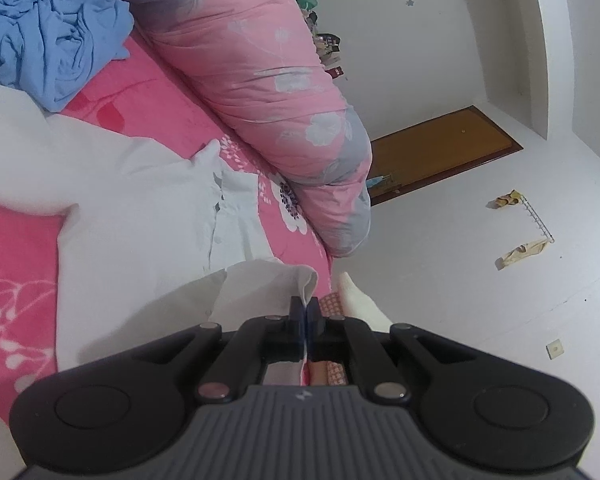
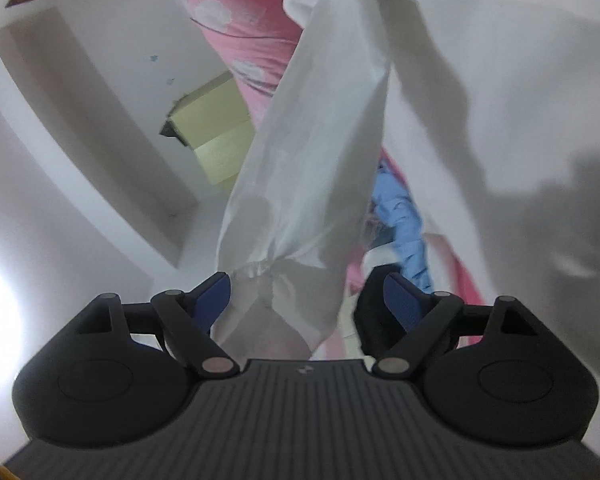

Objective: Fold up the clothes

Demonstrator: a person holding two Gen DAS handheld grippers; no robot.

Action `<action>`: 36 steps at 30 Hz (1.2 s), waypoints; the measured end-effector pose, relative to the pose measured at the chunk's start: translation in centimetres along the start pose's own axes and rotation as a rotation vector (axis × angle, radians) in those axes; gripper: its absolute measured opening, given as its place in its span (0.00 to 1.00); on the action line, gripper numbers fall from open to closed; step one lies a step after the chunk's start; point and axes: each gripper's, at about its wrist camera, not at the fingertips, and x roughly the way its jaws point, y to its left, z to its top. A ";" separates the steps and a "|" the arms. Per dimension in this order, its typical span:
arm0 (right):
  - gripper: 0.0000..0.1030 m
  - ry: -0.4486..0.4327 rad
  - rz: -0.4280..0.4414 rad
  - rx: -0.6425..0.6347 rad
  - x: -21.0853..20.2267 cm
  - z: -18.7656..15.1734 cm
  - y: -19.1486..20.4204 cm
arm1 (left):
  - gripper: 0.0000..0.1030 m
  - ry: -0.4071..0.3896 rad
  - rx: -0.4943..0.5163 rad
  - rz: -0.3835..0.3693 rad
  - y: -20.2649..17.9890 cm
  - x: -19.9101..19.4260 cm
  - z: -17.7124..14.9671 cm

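A white garment lies spread over the pink bed sheet in the left wrist view. My left gripper is shut on a white edge of it at the bed's near corner. In the right wrist view a white sleeve with a gathered cuff hangs down between the spread blue pads of my right gripper. The jaws stand wide open, and the cuff sits between them without being pinched. More white cloth fills the right side of that view.
A crumpled blue garment lies at the far left of the bed and shows again as blue cloth. A rolled pink and grey floral quilt runs along the bed's edge. White floor with scraps of litter and a brown door lie beyond.
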 end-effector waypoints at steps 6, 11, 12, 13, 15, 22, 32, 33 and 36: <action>0.14 0.025 -0.015 -0.096 -0.2 0.7 3.4 | 0.01 -0.003 -0.040 -0.029 0.5 -0.5 -0.6; 0.06 0.091 -0.199 -0.393 -0.7 0.9 11.6 | 0.01 0.009 -0.046 -0.062 1.0 -1.9 -1.8; 0.06 0.120 -0.254 -0.474 -0.7 0.6 13.8 | 0.02 0.017 -0.045 -0.065 1.1 -2.3 -2.2; 0.06 0.159 -0.307 -0.562 -0.6 -0.2 15.8 | 0.02 0.027 -0.041 -0.066 1.3 -2.6 -2.6; 0.06 0.238 -0.413 -0.737 -0.5 -1.7 19.7 | 0.02 0.043 -0.037 -0.058 2.0 -3.5 -3.8; 0.06 0.422 -0.793 -0.933 -1.9 -5.9 17.6 | 0.02 0.151 0.001 0.056 6.6 -4.3 -9.6; 0.20 0.435 -1.054 -0.937 -3.3 -7.2 10.9 | 0.14 0.246 0.101 0.271 10.1 -3.6 -11.6; 0.31 0.433 -1.071 -0.943 -3.5 -7.2 10.6 | 0.17 0.239 0.116 0.276 10.0 -3.8 -11.4; 0.51 0.421 -1.038 -0.972 -4.8 -7.9 11.0 | 0.37 0.213 0.174 0.269 9.2 -4.7 -10.9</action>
